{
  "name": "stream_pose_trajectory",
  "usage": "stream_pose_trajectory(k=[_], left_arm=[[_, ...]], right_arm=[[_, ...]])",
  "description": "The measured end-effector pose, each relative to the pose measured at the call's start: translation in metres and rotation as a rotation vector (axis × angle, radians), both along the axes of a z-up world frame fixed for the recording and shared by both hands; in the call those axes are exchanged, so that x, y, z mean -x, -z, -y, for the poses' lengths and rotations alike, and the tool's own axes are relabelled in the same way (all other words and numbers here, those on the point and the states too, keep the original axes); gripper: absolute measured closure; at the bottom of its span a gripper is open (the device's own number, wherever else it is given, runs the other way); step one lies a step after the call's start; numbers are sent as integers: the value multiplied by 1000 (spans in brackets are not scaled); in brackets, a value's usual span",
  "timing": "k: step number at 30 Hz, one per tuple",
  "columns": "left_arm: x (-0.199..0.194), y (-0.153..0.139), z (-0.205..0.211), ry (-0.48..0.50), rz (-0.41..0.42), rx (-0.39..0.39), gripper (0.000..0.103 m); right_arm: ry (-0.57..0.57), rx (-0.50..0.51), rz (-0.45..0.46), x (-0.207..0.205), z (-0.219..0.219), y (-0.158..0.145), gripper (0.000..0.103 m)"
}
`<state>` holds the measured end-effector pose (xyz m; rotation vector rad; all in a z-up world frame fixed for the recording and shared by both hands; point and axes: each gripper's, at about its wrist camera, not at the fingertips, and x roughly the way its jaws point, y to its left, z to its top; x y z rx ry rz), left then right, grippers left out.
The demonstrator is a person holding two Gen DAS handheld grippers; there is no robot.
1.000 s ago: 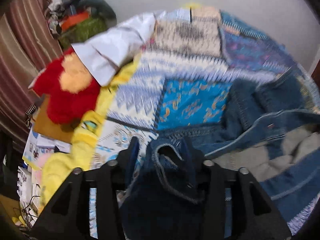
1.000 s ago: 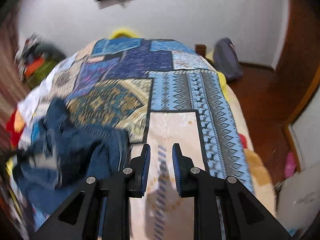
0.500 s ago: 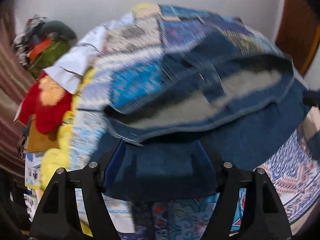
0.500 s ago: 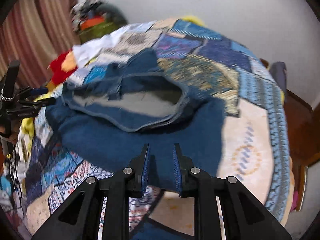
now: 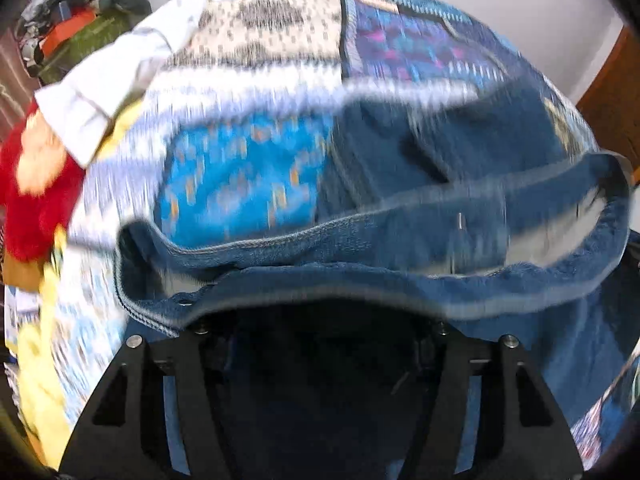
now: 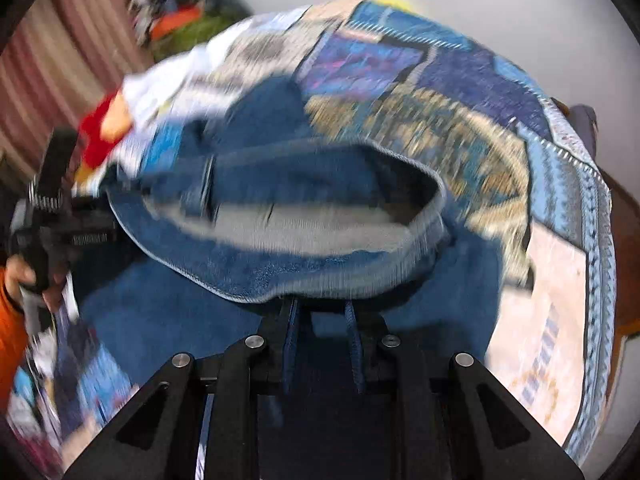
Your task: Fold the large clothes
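Observation:
A large blue denim garment [image 5: 420, 236] with a pale grey lining [image 6: 304, 228] hangs stretched above the patchwork bedspread [image 5: 248, 184]. Its open hem faces both cameras. My left gripper [image 5: 320, 320] holds the left end, with the cloth draped over its fingertips so the jaws are hidden. It also shows in the right wrist view [image 6: 76, 224] at the far left, gripping the hem. My right gripper [image 6: 320, 312] is shut on the right end of the denim garment [image 6: 320, 272]. Both views are motion blurred.
A white cloth [image 5: 120, 76] and a red plush toy [image 5: 36, 200] lie at the bed's left edge. A pile of clothes [image 5: 72, 28] sits in the far left corner by striped curtains [image 6: 60, 64]. A wooden floor [image 6: 624, 232] lies to the right.
Both grippers have lifted the denim garment and pulled it wide apart. A second ago it lay crumpled on the bed and my right gripper was empty. The hem now hangs closer to both cameras.

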<state>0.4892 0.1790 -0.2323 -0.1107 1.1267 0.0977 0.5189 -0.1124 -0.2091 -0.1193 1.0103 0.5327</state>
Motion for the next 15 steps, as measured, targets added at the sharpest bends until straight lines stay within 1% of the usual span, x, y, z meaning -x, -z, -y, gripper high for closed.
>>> stream_pose_trajectory(k=[2,3,5,6,7,8,9,10,11,13,15], left_arm=[[-15,-4,-2,-10,9,-43,41],[-22,-6,-4,-22,24,-81,41],[-31,-13,-12,-66,44,-130,41],[-35,-17,-18,-94,50,-142,41],[-36,-22,-24,-110,64,-144,41],[-36,-27,-28,-116,83,-141,41],[-34,-34,-32,-135,98,-170,41],[-30,-41,-34,-148,112,-207,41],[-23,-51,-35,-141,136,-249,41],[-15,-65,-35,-102,165,-277,41],[3,-79,-33,-59,190,-301,39]], right_arm=[[53,-46,21,-21,4,-9,85],[66,-46,31,-28,4,-10,85],[110,-37,57,-43,2,-13,85],[147,-5,77,-47,1,-14,85],[215,72,129,-50,1,-16,85],[249,122,166,-52,1,-18,85],[273,150,195,-52,2,-20,85],[279,149,202,-50,4,-23,85],[263,117,187,-47,8,-27,85],[218,63,157,-38,10,-32,85],[156,51,156,-23,7,-38,85]])
